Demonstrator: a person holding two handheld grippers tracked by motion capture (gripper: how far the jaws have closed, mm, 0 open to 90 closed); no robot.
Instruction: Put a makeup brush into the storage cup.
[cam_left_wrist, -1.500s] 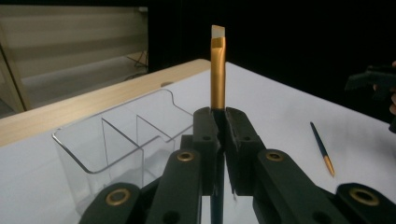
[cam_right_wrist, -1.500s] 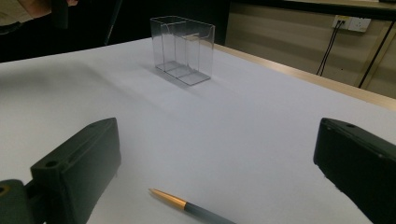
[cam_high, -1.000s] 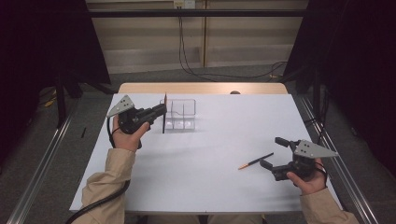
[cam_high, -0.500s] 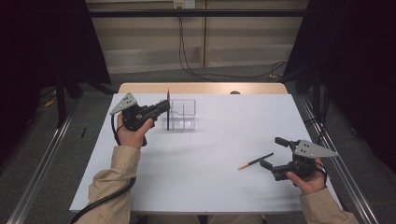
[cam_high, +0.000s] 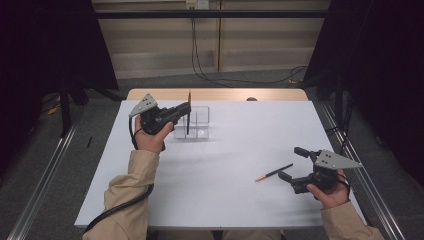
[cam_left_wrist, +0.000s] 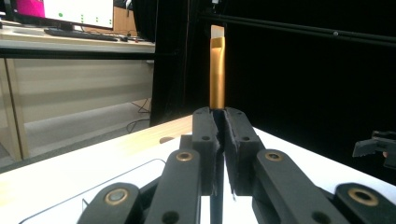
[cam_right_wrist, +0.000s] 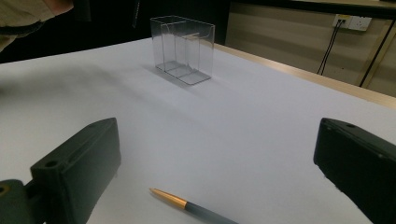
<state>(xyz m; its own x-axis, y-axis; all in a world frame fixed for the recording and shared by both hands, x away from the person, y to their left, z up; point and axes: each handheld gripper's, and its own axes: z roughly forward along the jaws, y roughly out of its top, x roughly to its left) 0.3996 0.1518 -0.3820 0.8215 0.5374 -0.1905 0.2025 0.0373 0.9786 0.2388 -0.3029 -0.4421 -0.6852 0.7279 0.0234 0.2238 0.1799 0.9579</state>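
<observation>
Above the clear box (cam_high: 195, 121), at the far left of the table (cam_high: 235, 165), the left gripper (cam_high: 183, 110) holds a pencil (cam_high: 188, 112) upright, its jaws closed tight on the shaft. Seen from the left gripper view, the pencil (cam_left_wrist: 216, 70) has a smooth golden-orange upper part ending in a flat pale tip, and its dark lower part runs down between the black jaws. No writing can be read on it. The box is transparent plastic, rectangular, with thin inner walls dividing it into compartments; it stands on the white sheet that covers the table, near the bare wooden far edge. At the near right a second pencil (cam_high: 273, 172) lies flat, dark-bodied with an orange tip. Just right of it the right gripper (cam_high: 291, 165) rests in the hand, jaws wide apart and holding nothing.
</observation>
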